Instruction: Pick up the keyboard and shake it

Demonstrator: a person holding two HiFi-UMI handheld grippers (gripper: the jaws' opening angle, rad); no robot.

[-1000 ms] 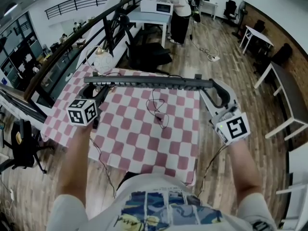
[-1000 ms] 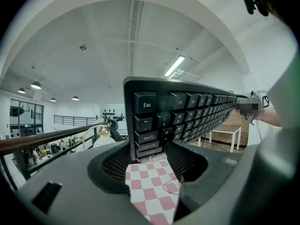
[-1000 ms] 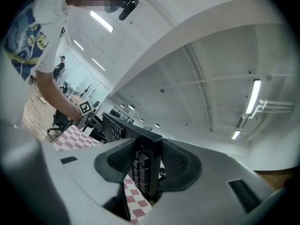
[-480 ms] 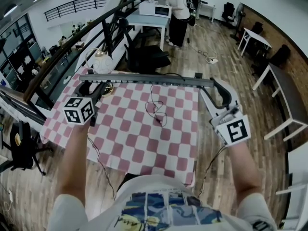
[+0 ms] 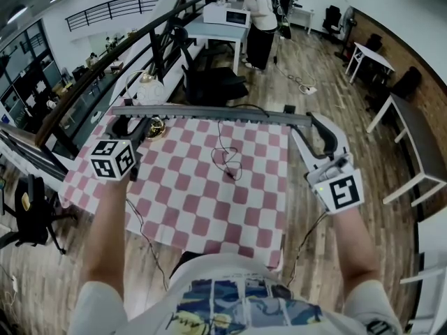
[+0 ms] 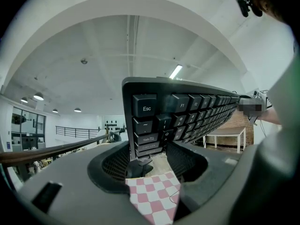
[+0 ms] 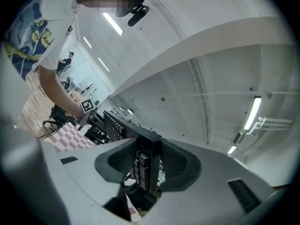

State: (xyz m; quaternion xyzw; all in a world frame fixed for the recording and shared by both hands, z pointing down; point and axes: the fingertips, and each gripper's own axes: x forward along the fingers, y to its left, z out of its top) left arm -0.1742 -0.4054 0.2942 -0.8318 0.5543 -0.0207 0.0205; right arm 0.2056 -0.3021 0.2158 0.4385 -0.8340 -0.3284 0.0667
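A long dark keyboard (image 5: 209, 114) hangs in the air above the checkered table, held edge-up by both ends. My left gripper (image 5: 133, 125) is shut on its left end; in the left gripper view the Esc end of the keyboard (image 6: 154, 121) sits clamped between the jaws. My right gripper (image 5: 312, 125) is shut on the right end, and the right gripper view shows the keyboard's edge (image 7: 146, 161) pinched between the pads. The keyboard's cable (image 5: 227, 155) dangles down to the tablecloth.
The table wears a pink-and-white checkered cloth (image 5: 188, 194). A white round object (image 5: 150, 89) and a small brass item (image 5: 155, 125) sit at its far left corner. A black chair (image 5: 213, 79) stands behind the table, and a person (image 5: 262, 16) stands by a far desk.
The keyboard and both grippers have risen and shifted away from me, toward the far edge of the table. Both grips have held.
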